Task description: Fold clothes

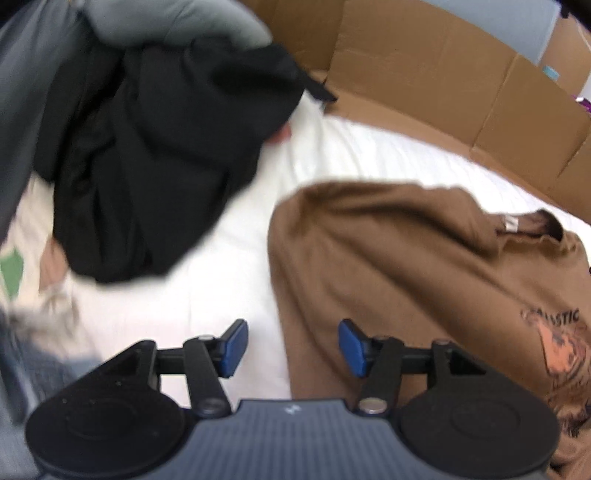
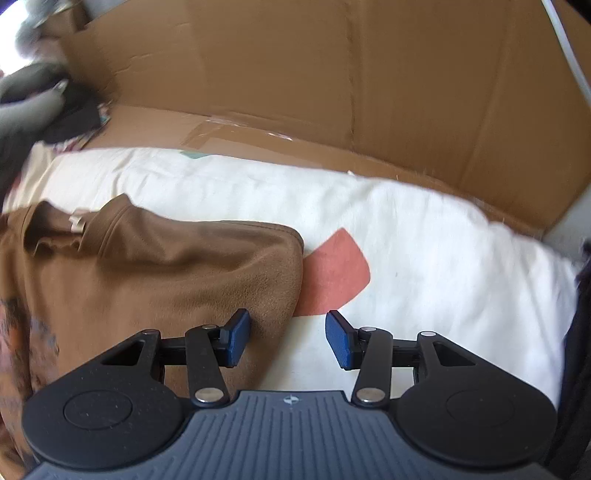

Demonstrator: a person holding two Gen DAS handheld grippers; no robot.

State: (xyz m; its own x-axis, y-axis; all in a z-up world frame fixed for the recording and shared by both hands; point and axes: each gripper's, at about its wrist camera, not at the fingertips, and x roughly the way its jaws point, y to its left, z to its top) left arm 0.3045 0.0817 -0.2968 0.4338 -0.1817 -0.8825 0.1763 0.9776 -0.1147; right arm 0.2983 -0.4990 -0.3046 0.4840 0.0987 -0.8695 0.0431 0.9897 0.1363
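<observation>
Left gripper (image 1: 293, 348): jaws parted about halfway, nothing between the blue pads; poised over the left folded edge of the brown sweatshirt (image 1: 424, 266).

Right gripper (image 2: 288, 339): jaws likewise half open and empty, straddling the garment's right folded edge, one pad above brown cloth, the other above the white sheet (image 2: 424, 258).

Brown sweatshirt: spread on the sheet, sleeves apparently turned in, collar and label toward the cardboard wall (image 2: 332, 74), printed graphic face up. Judged soft, fleecy, limp, fairly light; likely to sag and drag. Best pinched through both layers at the side edges or lower corners.

Black garment (image 1: 155, 166): heaped apart, upper left, beside grey cloth (image 1: 177, 18).

Red patch (image 2: 336, 273): printed on sheet, just beside the sweatshirt.
</observation>
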